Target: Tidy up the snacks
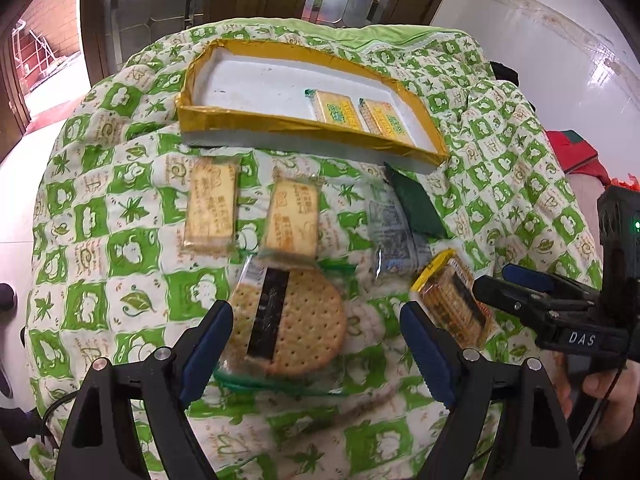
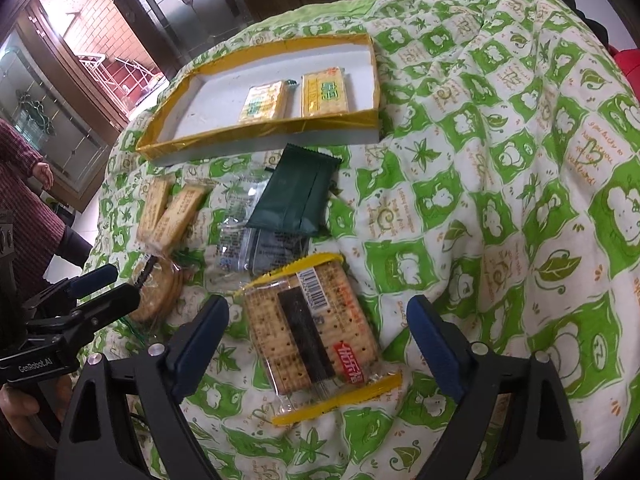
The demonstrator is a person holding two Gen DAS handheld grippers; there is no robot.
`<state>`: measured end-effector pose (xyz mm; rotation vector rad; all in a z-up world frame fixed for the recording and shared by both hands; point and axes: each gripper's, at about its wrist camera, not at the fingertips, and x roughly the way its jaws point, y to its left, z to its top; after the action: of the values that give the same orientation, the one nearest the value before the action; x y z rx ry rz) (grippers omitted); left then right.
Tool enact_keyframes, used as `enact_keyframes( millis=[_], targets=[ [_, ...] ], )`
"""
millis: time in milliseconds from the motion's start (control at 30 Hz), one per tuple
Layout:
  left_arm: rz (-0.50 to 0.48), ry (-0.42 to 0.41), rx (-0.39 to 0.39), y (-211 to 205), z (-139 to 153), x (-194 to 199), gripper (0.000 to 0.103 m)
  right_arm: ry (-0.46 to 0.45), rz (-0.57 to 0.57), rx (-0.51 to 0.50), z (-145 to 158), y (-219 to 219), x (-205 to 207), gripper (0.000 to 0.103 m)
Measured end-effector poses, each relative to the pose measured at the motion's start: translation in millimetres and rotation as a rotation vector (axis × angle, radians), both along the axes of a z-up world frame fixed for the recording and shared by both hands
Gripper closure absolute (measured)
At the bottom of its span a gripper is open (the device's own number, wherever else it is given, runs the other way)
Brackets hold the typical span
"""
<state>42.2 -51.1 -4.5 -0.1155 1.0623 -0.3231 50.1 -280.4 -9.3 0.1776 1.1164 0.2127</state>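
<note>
While both grippers are hovering over the quilt, the snacks are lying in two groups. Two yellow cracker packs [image 2: 296,98] are sitting side by side inside the gold-edged tray [image 2: 256,136], toward its right end, at twelve o'clock from the loose pile. Just below the tray, a dark green pouch [image 2: 296,196] is overlapping a clear printed wrapper [image 2: 248,240]. At nine o'clock from these, two pale wafer packs [image 1: 250,210] are lying next to each other. A round cracker pack [image 1: 288,320] is sitting at six o'clock from the wafers, and a square cracker pack with yellow sealed ends [image 2: 316,328] is lying at six o'clock from the clear wrapper.

Left gripper [image 1: 316,320]: jaws standing wide apart, the round cracker pack lying between them, pads not pressing on it. Right gripper [image 2: 320,328]: jaws likewise spread wide, straddling the square cracker pack without contact; nothing grasped.

All items are resting on a green-and-white patterned quilt [image 2: 500,200] draped over a rounded surface. A person in a dark red sweater [image 2: 20,184] is standing at the right-wrist view's left edge.
</note>
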Motion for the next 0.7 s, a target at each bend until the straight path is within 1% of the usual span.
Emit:
enact_keyframes(
  millis=[200,367,433,500,633,700],
  targets=[
    [-0.002,0.033,-0.005,2,-12,-3,0.014,0.039,0.037,-0.017,-9,6,1,0.013],
    [-0.007,0.032,0.011,0,-17,-3,0.012,0.072,0.069,-0.046,-17,12,2,0.012],
    [-0.013,0.025,0.022,0,-17,-4,0.012,0.084,0.078,-0.062,-20,15,3,0.008],
    [-0.011,0.022,0.034,1,-18,-4,0.012,0.095,0.089,-0.076,-23,19,3,0.007],
    [0.01,0.038,-0.007,11,-21,-2,0.012,0.107,0.102,-0.096,-29,24,4,0.007],
    [0.016,0.055,-0.018,12,-24,1,0.012,0.128,0.112,-0.109,-36,27,6,0.007]
  ],
)
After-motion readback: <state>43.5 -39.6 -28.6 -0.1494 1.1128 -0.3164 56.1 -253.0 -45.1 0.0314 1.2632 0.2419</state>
